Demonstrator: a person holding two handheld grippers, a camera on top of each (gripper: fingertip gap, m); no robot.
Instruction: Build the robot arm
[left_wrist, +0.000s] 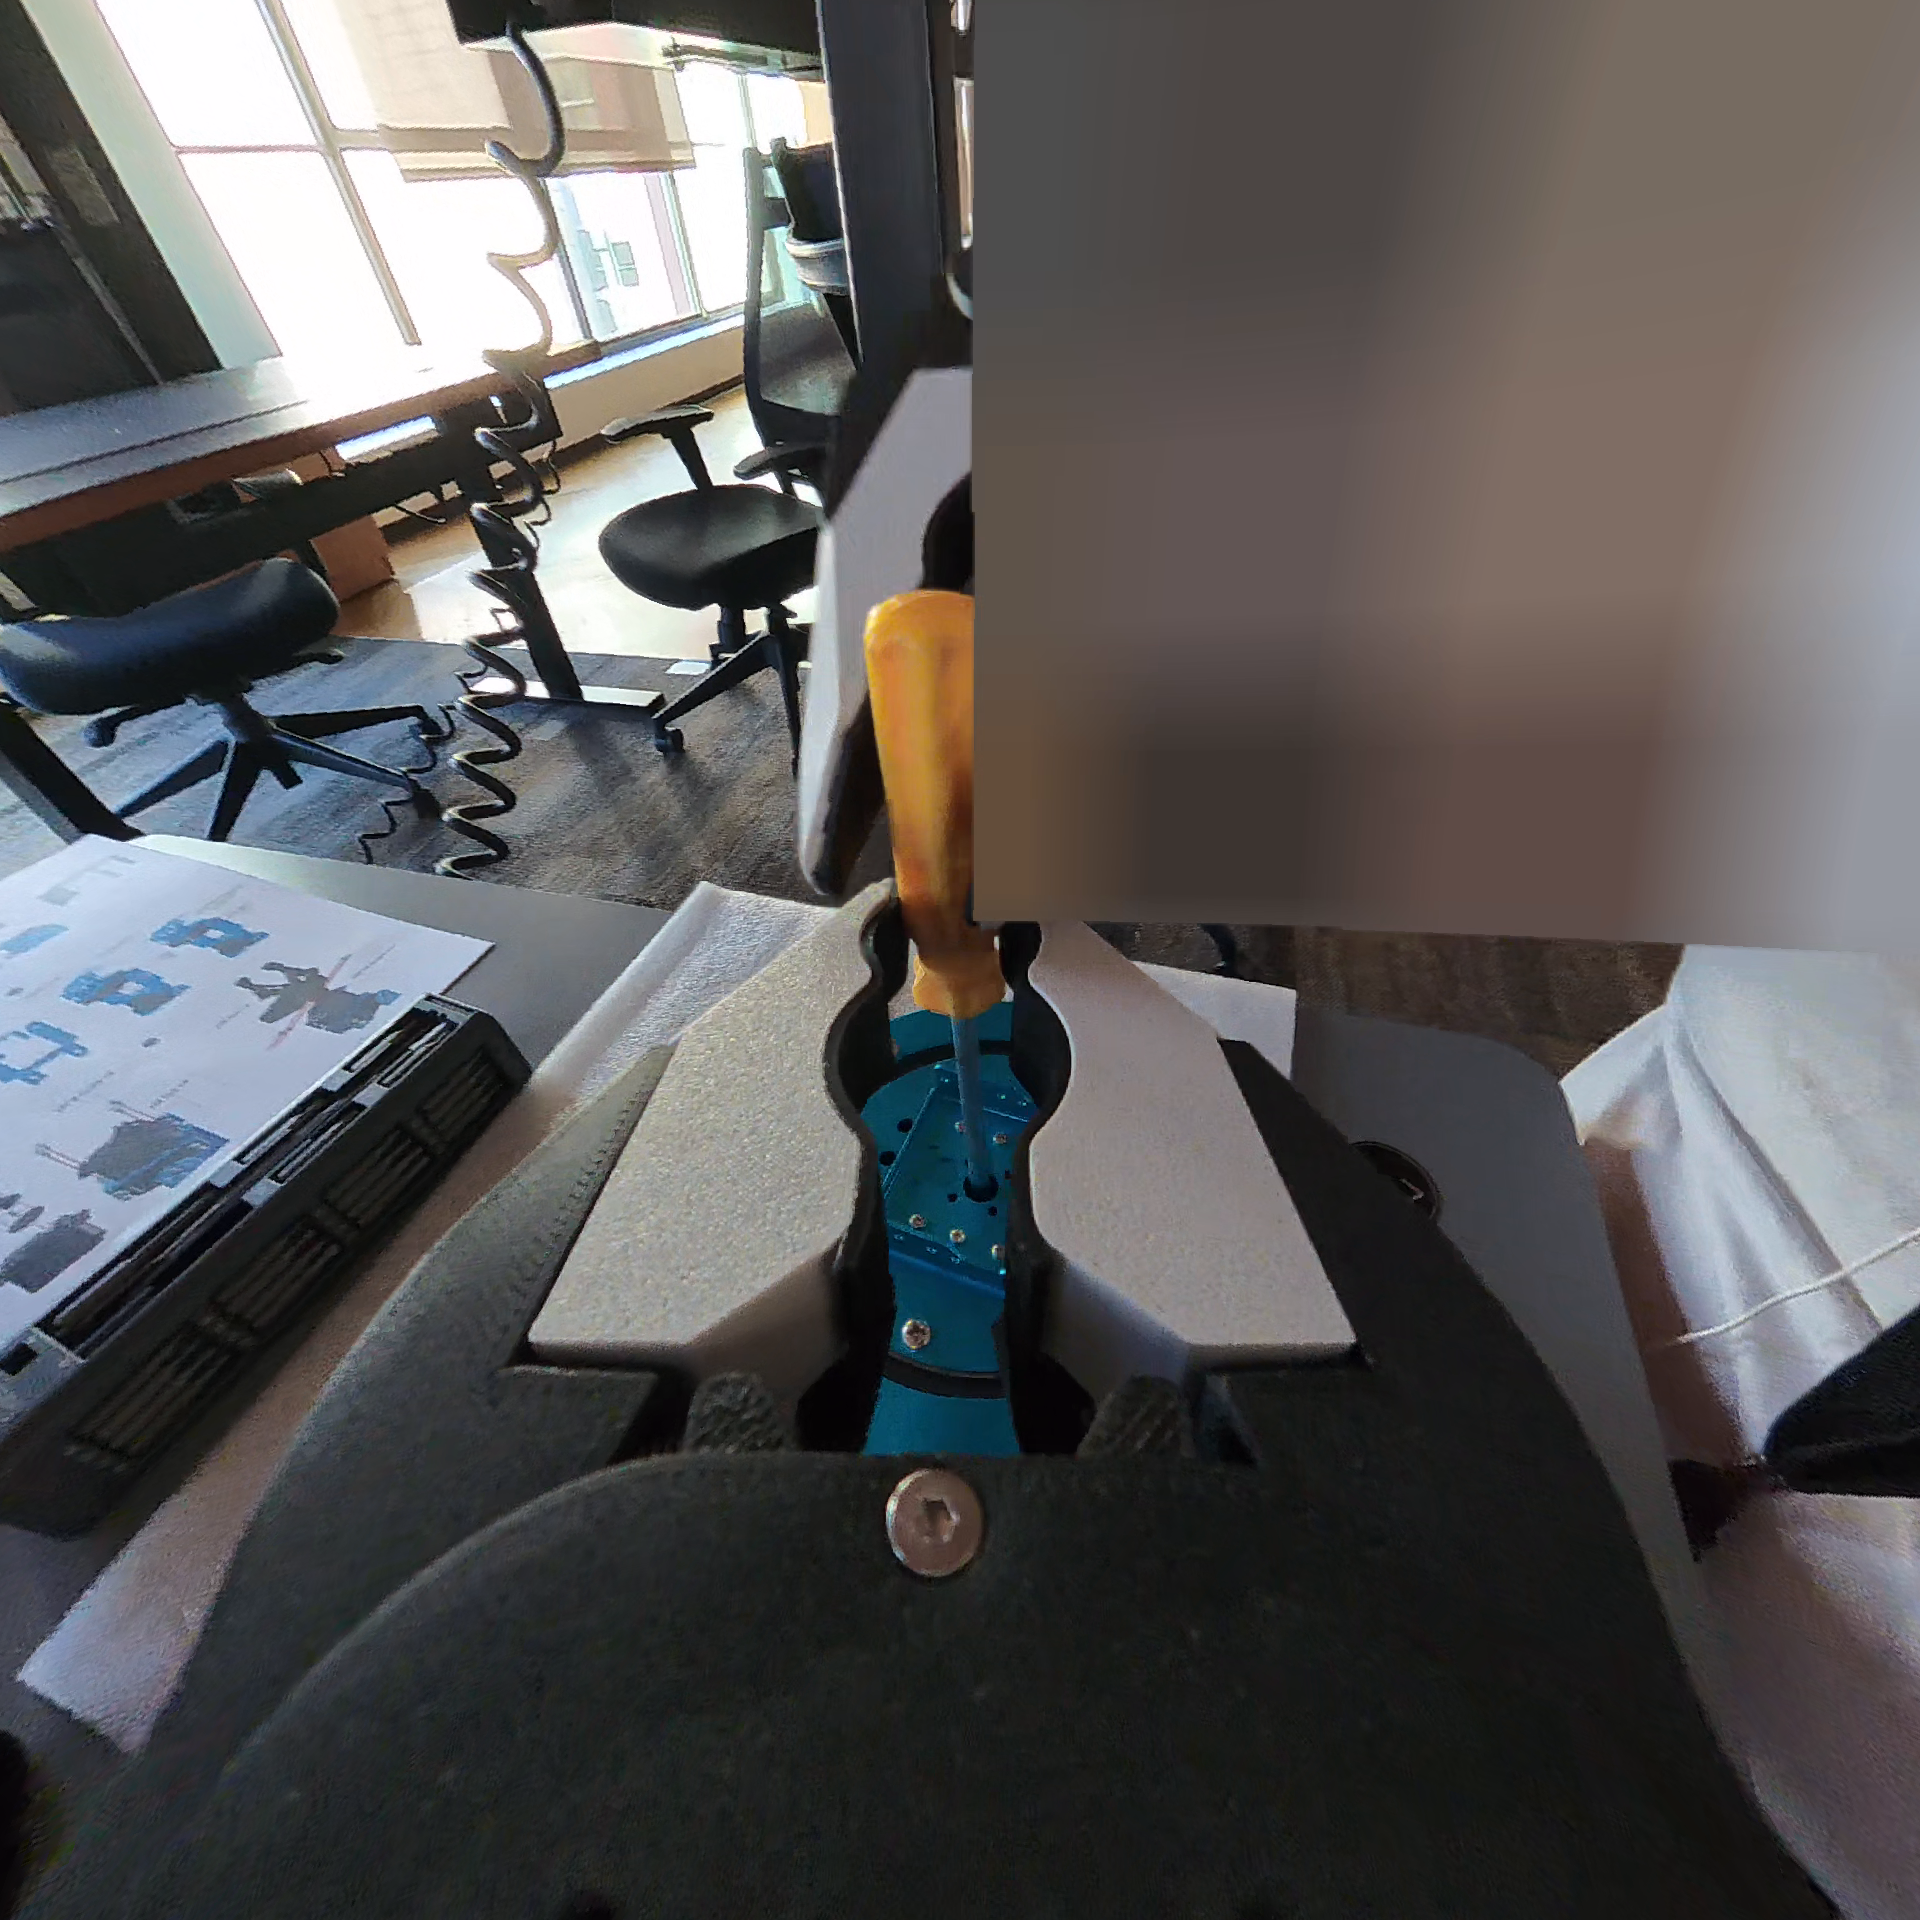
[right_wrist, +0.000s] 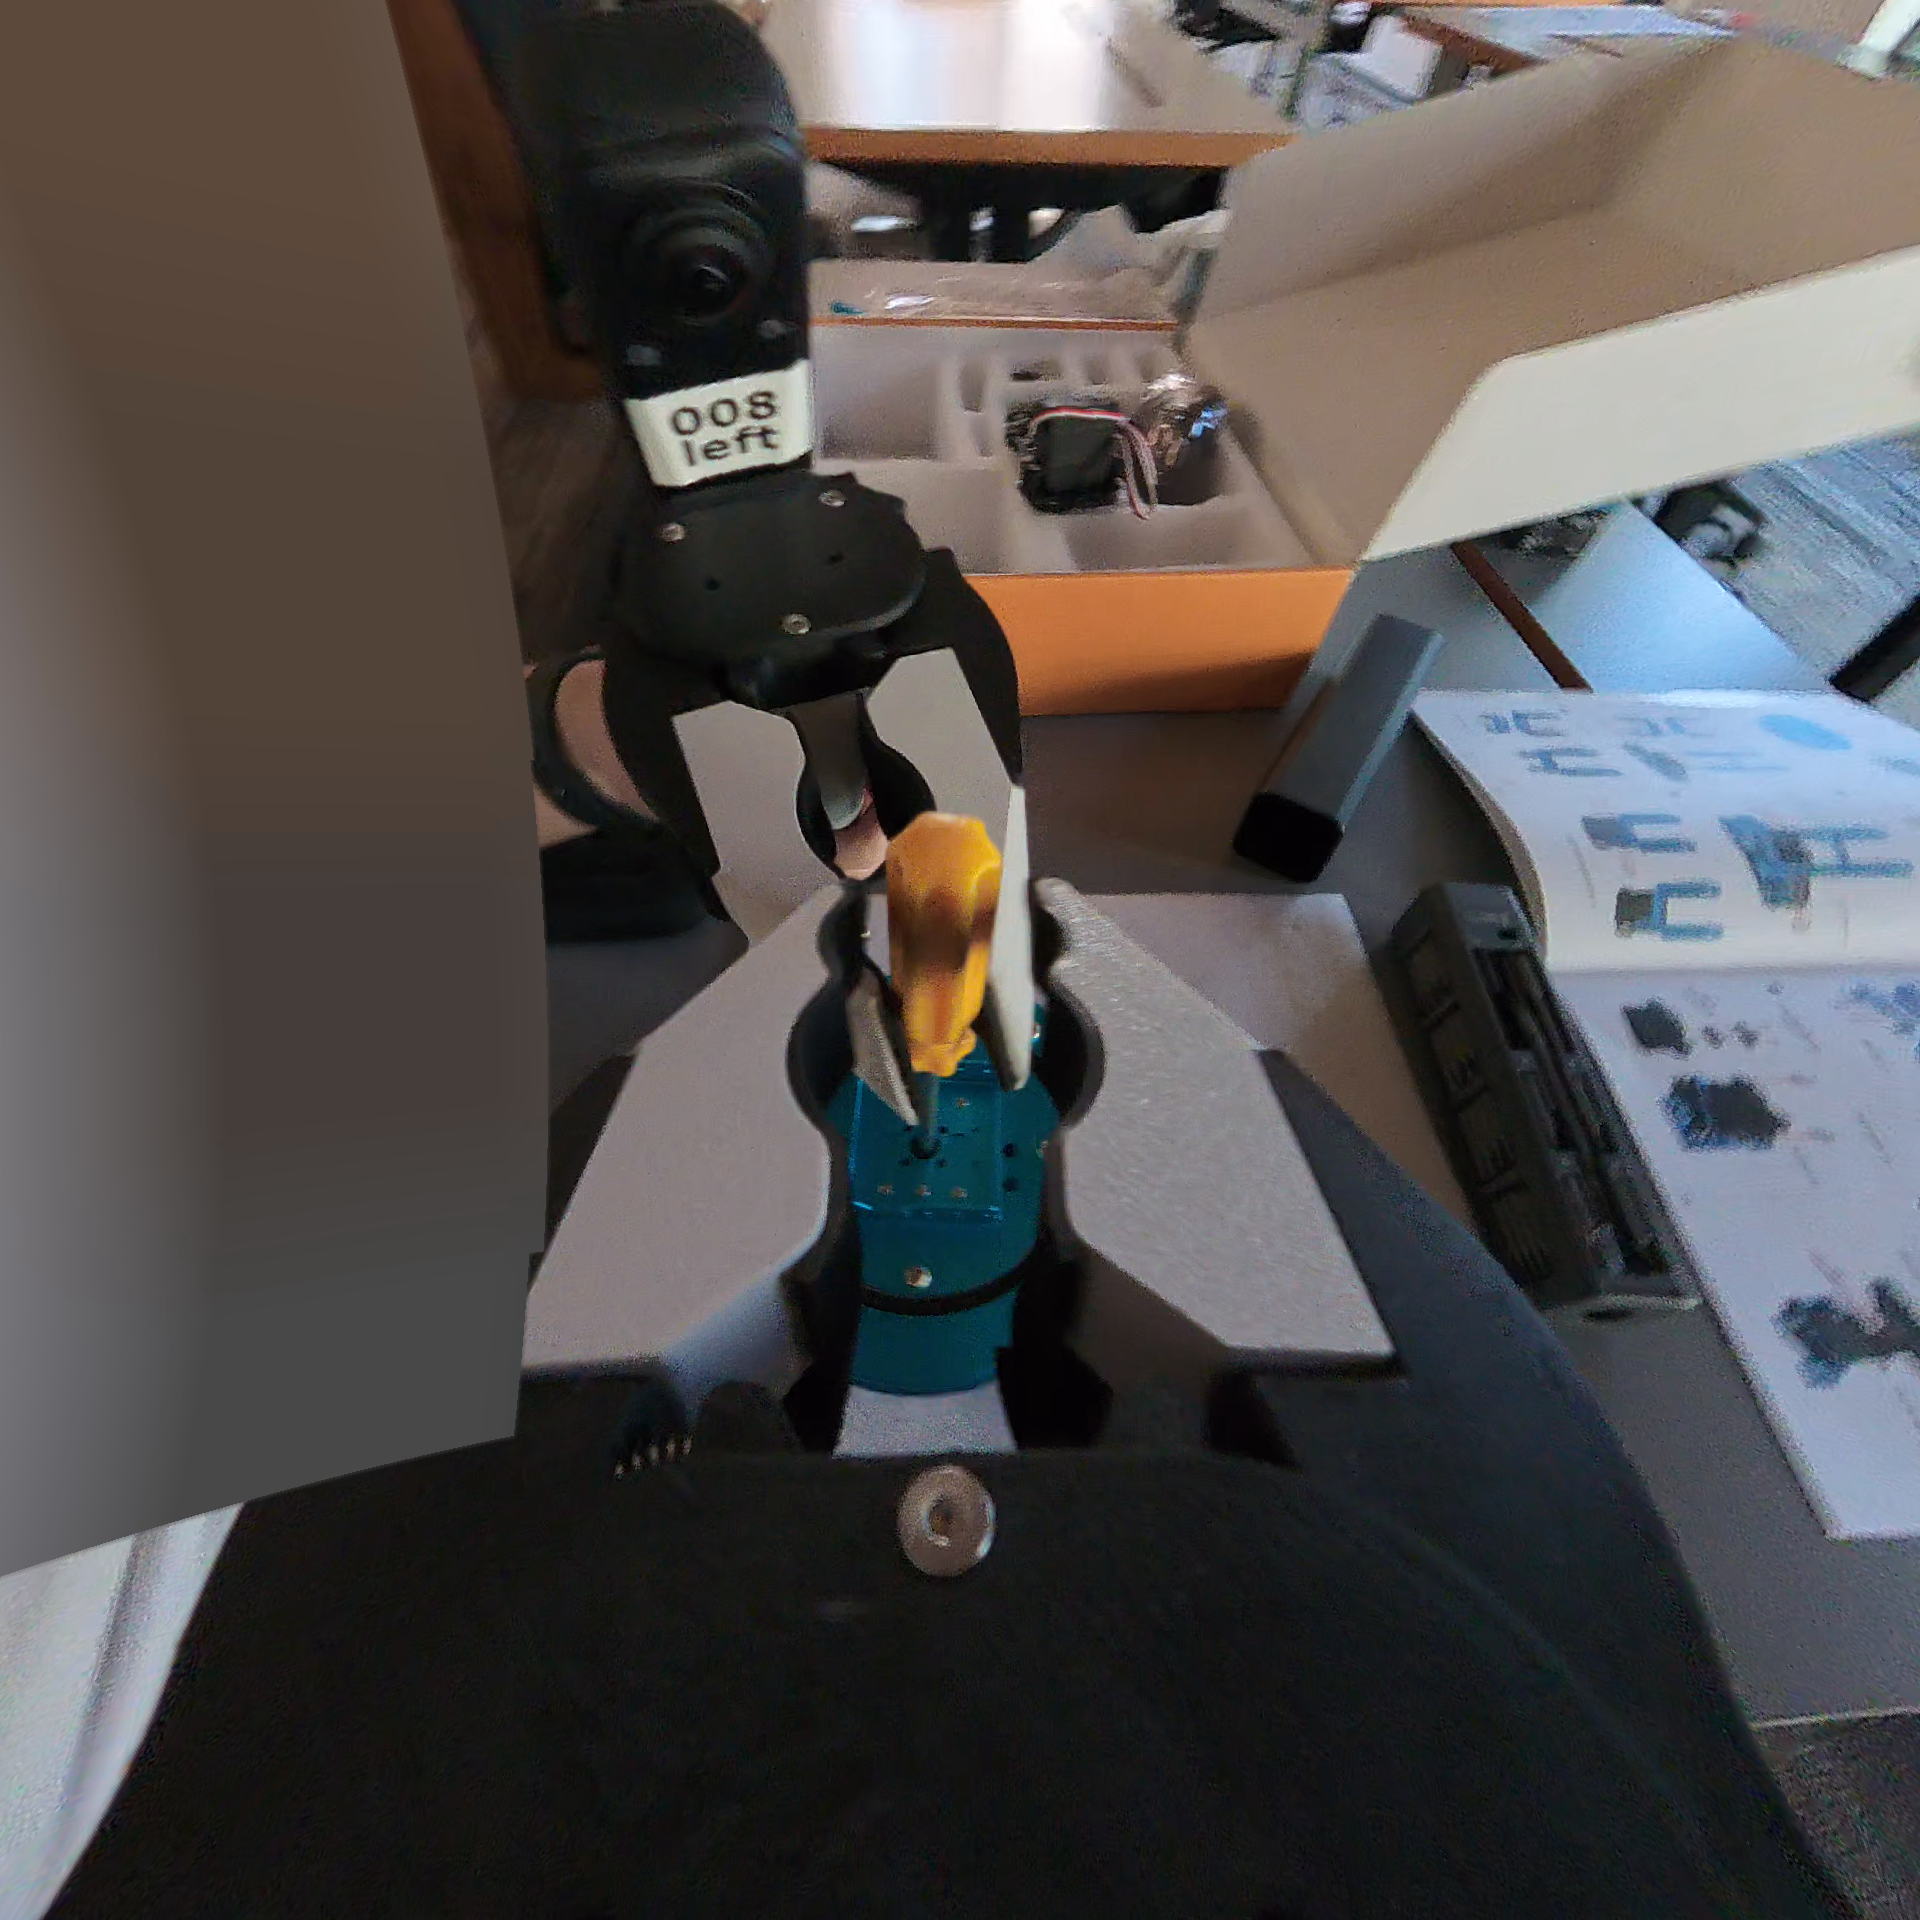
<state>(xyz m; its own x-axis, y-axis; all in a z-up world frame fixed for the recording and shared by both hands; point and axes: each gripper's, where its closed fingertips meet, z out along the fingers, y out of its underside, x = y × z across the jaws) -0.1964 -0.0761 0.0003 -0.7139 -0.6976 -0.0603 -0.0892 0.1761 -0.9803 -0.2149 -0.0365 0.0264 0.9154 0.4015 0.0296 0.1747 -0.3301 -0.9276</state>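
Observation:
A blue metal part (right_wrist: 925, 1340) stands upright on a white foam sheet, with a holed bracket on top. In the right wrist view it fills the gap between my right gripper's (right_wrist: 945, 899) fingers, which look closed on its sides. My left gripper (right_wrist: 940, 1091) comes down from the far side, pinching the orange handle of a screwdriver (right_wrist: 940, 935). In the left wrist view the handle (left_wrist: 930, 790) rises between my left gripper's (left_wrist: 956, 925) tips. The shaft tip sits in a hole on the blue part (left_wrist: 940, 1257). One right finger (left_wrist: 852, 644) stands beside the handle.
A black bit case (left_wrist: 260, 1226) and a printed sheet (left_wrist: 156, 987) lie left of the foam; both show on the right in the right wrist view (right_wrist: 1527, 1122). An open box with a grey tray (right_wrist: 1091, 499) and a black sleeve (right_wrist: 1340, 748) are behind. A person's white sleeve (left_wrist: 1766, 1195) is close. About 4 cm separates my left fingertips from my right.

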